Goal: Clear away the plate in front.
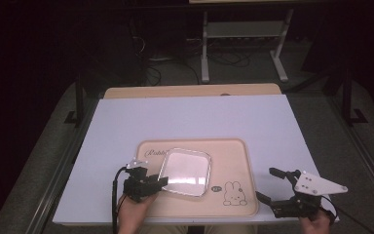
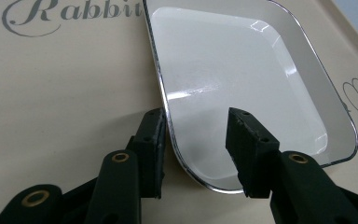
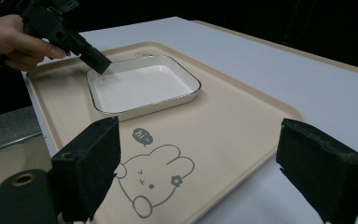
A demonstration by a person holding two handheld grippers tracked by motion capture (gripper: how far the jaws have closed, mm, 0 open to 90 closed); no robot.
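A white square dish (image 1: 185, 170) (image 2: 242, 70) (image 3: 140, 86) with a thin dark rim sits on a beige tray (image 1: 229, 156) (image 2: 65, 93) (image 3: 233, 121) printed with a rabbit and the word "Rabbit". My left gripper (image 1: 164, 181) (image 2: 196, 126) (image 3: 98, 63) straddles the dish's near left rim. One jaw is outside against the rim and the other is inside over the dish floor, with a gap still showing. My right gripper (image 1: 266, 183) (image 3: 196, 130) stands wide open just right of the tray, holding nothing.
The tray lies near the front edge of a white table top (image 1: 195, 117). A metal stand (image 1: 243, 44) and cables are on the floor beyond the table. A hand (image 3: 9, 39) holds the left gripper.
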